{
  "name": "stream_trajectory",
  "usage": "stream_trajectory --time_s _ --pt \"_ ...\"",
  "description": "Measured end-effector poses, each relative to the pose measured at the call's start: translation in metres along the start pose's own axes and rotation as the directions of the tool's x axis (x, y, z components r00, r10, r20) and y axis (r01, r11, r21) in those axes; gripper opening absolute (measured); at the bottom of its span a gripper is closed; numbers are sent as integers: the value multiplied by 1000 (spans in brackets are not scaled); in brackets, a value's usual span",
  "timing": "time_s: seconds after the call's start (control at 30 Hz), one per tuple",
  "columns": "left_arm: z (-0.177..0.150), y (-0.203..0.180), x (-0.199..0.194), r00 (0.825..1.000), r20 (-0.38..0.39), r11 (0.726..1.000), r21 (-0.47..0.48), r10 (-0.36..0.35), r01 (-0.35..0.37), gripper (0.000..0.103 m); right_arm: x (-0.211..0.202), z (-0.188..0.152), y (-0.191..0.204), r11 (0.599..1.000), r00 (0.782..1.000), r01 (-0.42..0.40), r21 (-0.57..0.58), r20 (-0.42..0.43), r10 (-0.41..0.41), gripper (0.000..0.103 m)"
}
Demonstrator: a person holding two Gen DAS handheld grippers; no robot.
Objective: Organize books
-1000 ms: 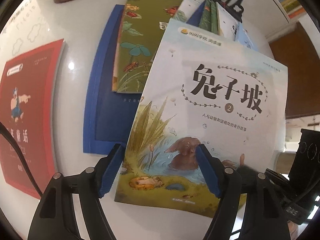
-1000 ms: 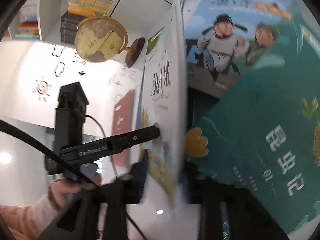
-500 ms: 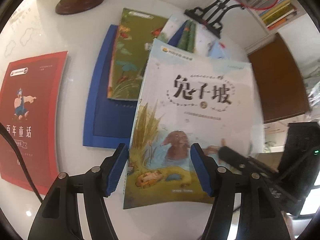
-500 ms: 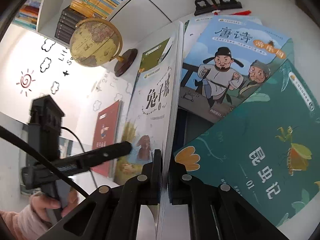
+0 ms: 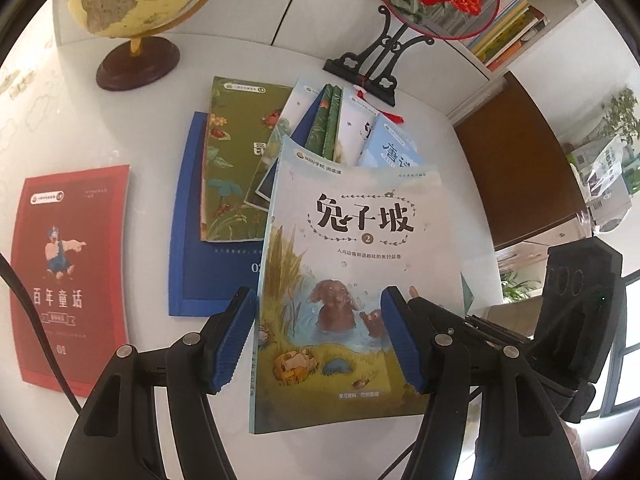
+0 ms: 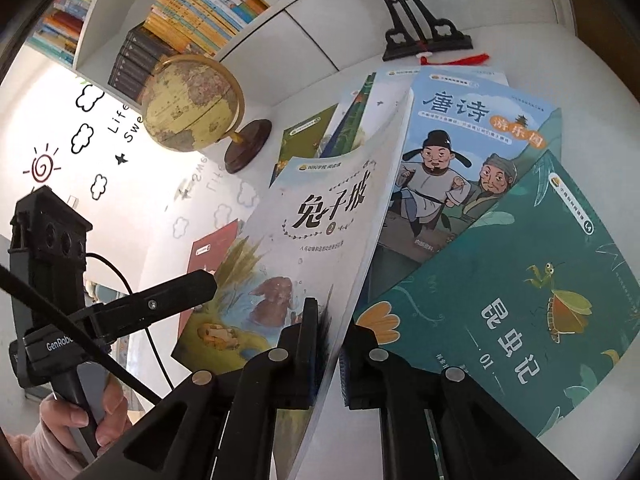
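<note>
The pale rabbit book (image 5: 352, 240) hangs tilted above the white table (image 5: 160, 128). My right gripper (image 6: 328, 348) is shut on its right edge, and its jaws are opening slightly with the pages (image 6: 320, 220) still between the pads. My left gripper (image 5: 318, 340) is open in front of the cover and holds nothing. On the table lie a red book (image 5: 68, 272), a blue book (image 5: 216, 276), an olive insect book (image 5: 236, 160), a light blue poems book (image 6: 460, 160) and a teal insect book (image 6: 500, 300).
A globe (image 5: 132, 0) on a dark wooden base stands at the back left. A round flower ornament on a black stand (image 5: 372, 64) is at the back. Filled bookshelves (image 6: 192, 0) rise behind. A brown cabinet top (image 5: 520, 168) lies to the right. A hand (image 6: 72, 420) holds the left gripper.
Both grippers have risen and tipped up, bringing the globe and ornament into view. The rabbit book rose with the right gripper. The left jaws narrowed a little.
</note>
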State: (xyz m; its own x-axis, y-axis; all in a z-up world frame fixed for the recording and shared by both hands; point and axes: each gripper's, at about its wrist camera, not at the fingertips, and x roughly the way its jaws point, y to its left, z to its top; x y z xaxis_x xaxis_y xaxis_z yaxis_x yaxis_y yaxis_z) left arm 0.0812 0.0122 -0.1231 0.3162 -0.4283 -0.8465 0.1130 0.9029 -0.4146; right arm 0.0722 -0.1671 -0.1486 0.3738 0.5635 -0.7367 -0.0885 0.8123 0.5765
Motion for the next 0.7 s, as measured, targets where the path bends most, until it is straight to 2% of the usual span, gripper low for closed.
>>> stream_trajectory --time_s 0.33,0.7 --pt "0 8 -21 998 28 997 35 65 -66 62 3 1 29 999 1000 13 -45 4 -13 9" --pt "-3 76 -57 993 95 993 -102 70 -60 62 37 11 86 988 999 5 -152 -43 -12 10"
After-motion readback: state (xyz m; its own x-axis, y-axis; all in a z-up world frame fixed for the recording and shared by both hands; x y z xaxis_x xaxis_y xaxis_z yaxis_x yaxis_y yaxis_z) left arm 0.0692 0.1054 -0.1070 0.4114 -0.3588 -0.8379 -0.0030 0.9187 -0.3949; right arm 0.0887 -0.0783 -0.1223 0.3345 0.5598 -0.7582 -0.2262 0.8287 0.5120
